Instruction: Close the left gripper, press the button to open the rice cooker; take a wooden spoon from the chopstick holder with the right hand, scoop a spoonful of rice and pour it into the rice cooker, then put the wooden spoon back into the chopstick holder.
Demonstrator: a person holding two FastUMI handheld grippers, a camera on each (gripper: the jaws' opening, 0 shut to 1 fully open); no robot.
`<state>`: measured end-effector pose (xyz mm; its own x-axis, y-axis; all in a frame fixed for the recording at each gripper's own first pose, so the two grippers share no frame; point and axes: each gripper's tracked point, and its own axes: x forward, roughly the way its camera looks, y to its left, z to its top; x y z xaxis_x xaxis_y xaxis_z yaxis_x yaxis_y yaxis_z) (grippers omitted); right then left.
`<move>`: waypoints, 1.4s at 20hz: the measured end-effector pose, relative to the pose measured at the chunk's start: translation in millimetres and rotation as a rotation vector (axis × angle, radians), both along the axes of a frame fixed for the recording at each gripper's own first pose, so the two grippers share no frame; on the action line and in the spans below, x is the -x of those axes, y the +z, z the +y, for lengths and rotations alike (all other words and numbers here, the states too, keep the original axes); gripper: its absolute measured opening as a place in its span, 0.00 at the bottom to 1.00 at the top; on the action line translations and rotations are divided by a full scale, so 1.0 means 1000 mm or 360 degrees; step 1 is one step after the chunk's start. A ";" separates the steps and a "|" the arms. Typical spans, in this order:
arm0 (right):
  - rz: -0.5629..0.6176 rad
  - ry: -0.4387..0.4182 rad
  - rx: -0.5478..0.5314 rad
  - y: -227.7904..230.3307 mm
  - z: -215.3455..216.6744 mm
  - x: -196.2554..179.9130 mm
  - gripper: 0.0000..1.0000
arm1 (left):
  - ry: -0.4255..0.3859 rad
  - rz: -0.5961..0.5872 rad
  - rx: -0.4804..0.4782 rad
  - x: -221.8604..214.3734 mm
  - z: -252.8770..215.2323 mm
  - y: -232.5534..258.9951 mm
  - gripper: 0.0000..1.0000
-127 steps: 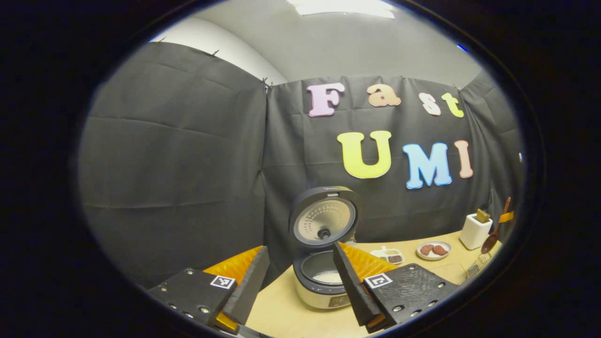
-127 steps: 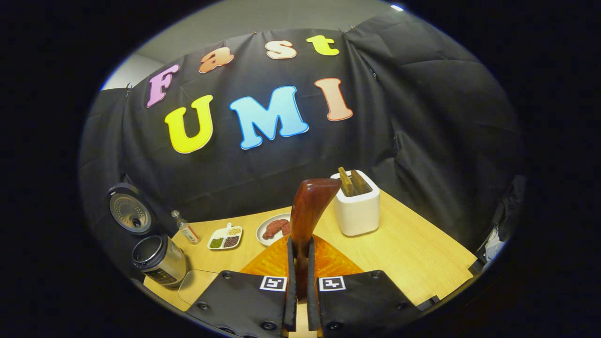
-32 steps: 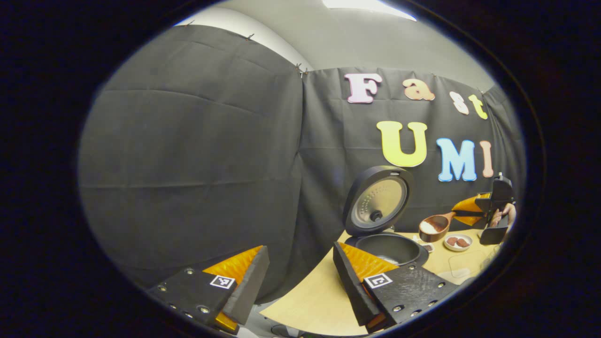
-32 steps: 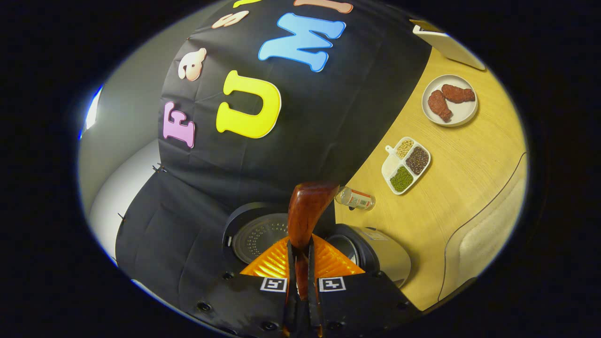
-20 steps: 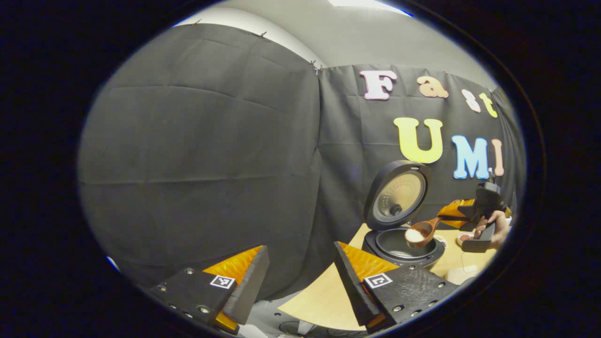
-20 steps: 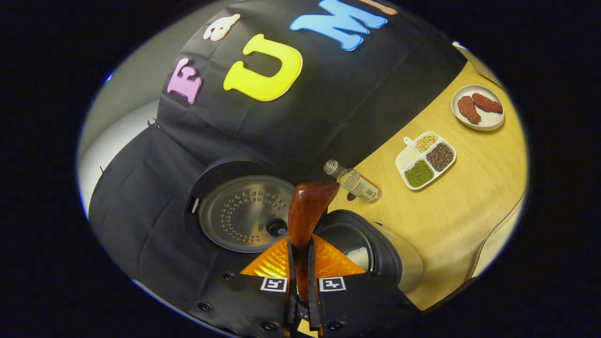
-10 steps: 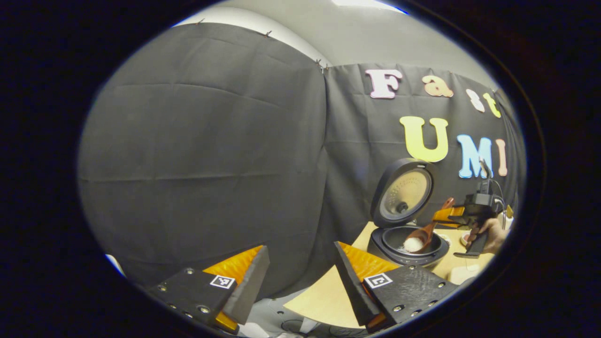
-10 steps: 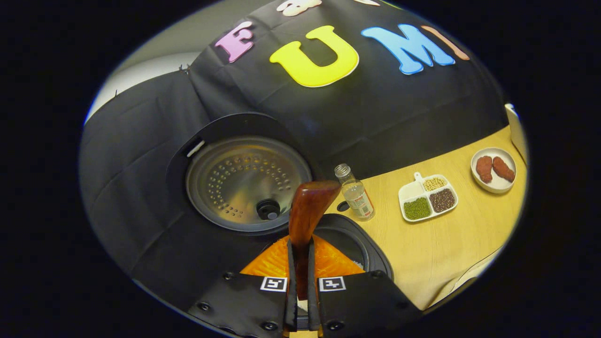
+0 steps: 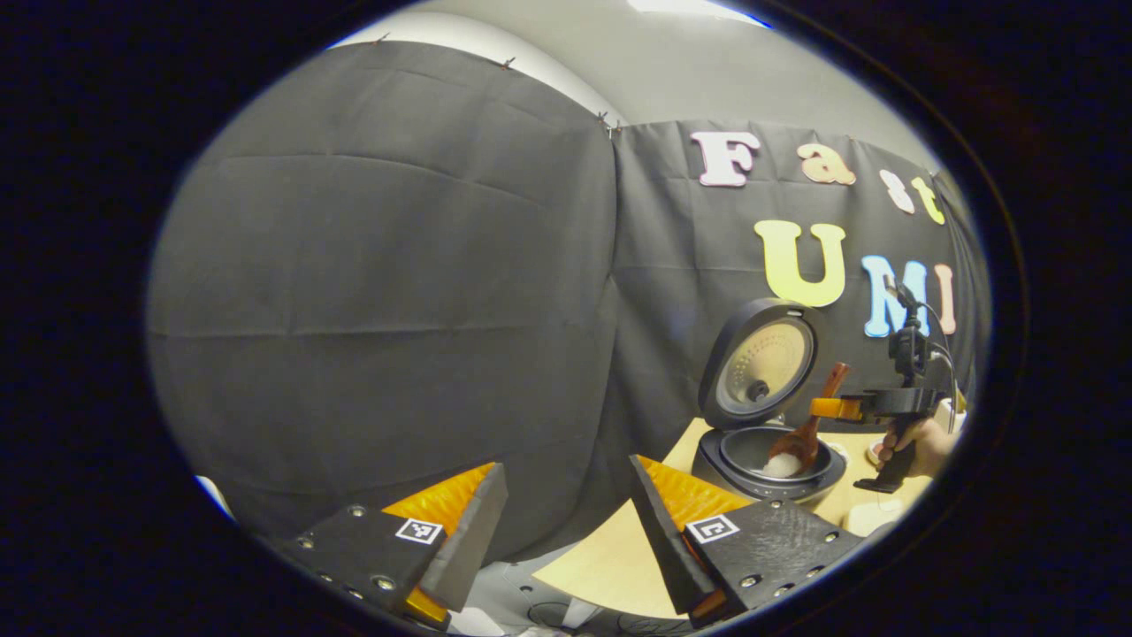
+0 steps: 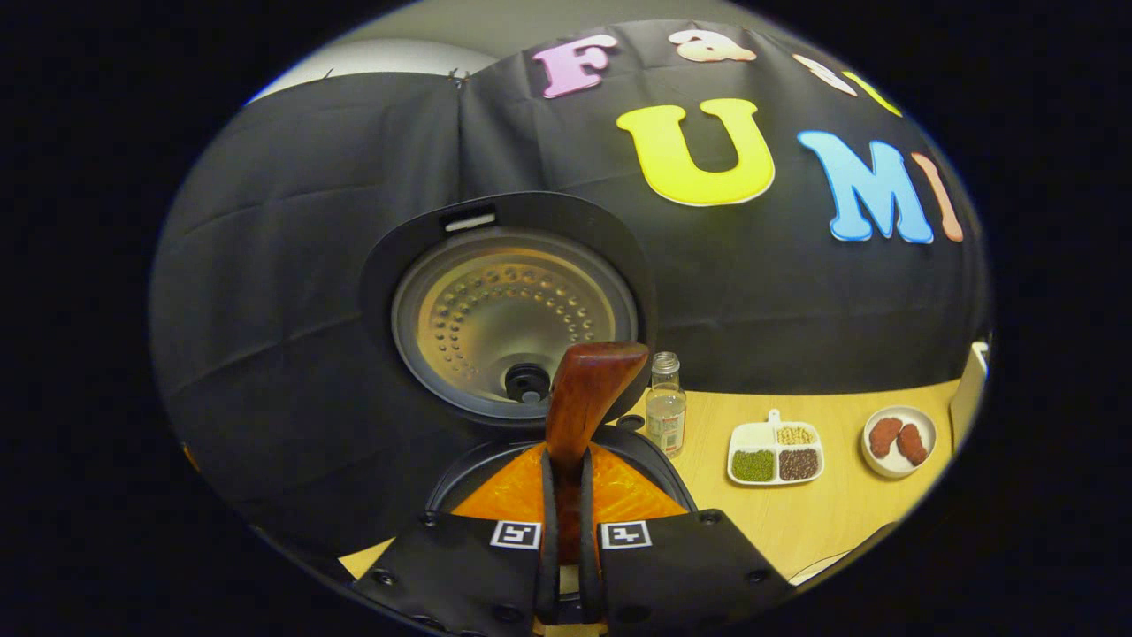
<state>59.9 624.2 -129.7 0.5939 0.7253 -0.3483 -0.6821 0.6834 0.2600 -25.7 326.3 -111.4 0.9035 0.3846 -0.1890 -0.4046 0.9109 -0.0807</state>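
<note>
R gripper [image 10: 566, 531]: fingers [image 10: 548, 522] clenched on the wooden spoon [image 10: 584, 389] handle, which stands up between them w/ its end in front of the cooker lid. In left gripper view the same gripper [image 9: 836, 409] is held by a hand [image 9: 920, 435] over the rice cooker [image 9: 765, 460]; the spoon [image 9: 809, 433] slants down into the pot, bowl low inside w/ a white heap of rice [image 9: 783, 465] at its tip.

L gripper [image 9: 566, 531]: fingers [image 9: 464, 540] spread wide apart, grasping nothing, hovering off the counter's near-left edge, well apart from the cooker.

Rice cooker [image 10: 495, 478] is open, lid [image 10: 508, 310] upright against the booth wall, its metal inner plate facing the camera; pot rim just past the R fingers.

Surface: light wood counter [image 10: 822, 513], running right from the cooker. Behind it a black cloth wall, a grey wall & ceiling light above. Floor w/ cables below the counter's left edge in left gripper view.

Around, in right gripper view: small clear bottle [image 10: 665, 414] upright just beside the cooker's right side, near the back edge; a divided dish [image 10: 776, 453] w/ green, dark & pale grains farther right; a round plate [image 10: 898, 441] w/ two reddish-brown pieces beyond that; a white chopstick holder [image 10: 968, 398] cut off toward the counter's right edge.

In the way: spoon handle & R fingers hide most of the pot's inside in right gripper view.
</note>
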 end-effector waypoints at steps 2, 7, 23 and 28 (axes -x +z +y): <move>-0.0099 0.0033 0.0064 0.003 0.002 0.003 0.11 | -0.0001 -0.0004 0.0002 -0.002 0.001 -0.001 0.83; -0.0377 0.0128 0.0227 0.008 0.004 0.003 0.11 | -0.0003 -0.0009 0.0015 -0.001 0.003 -0.004 0.83; -0.1005 0.0367 0.0580 0.008 0.018 0.027 0.11 | -0.0029 -0.0031 0.0045 -0.022 0.002 -0.008 0.83; -0.0638 0.0246 0.0374 0.013 0.008 0.015 0.11 | -0.0075 -0.0061 0.0053 -0.042 -0.005 -0.002 0.84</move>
<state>45.0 632.1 -116.4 0.6065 0.7445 -0.2791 -0.7949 0.5752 -0.1929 16.2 321.2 -113.7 0.9272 0.3357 -0.1660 -0.3576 0.9253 -0.1260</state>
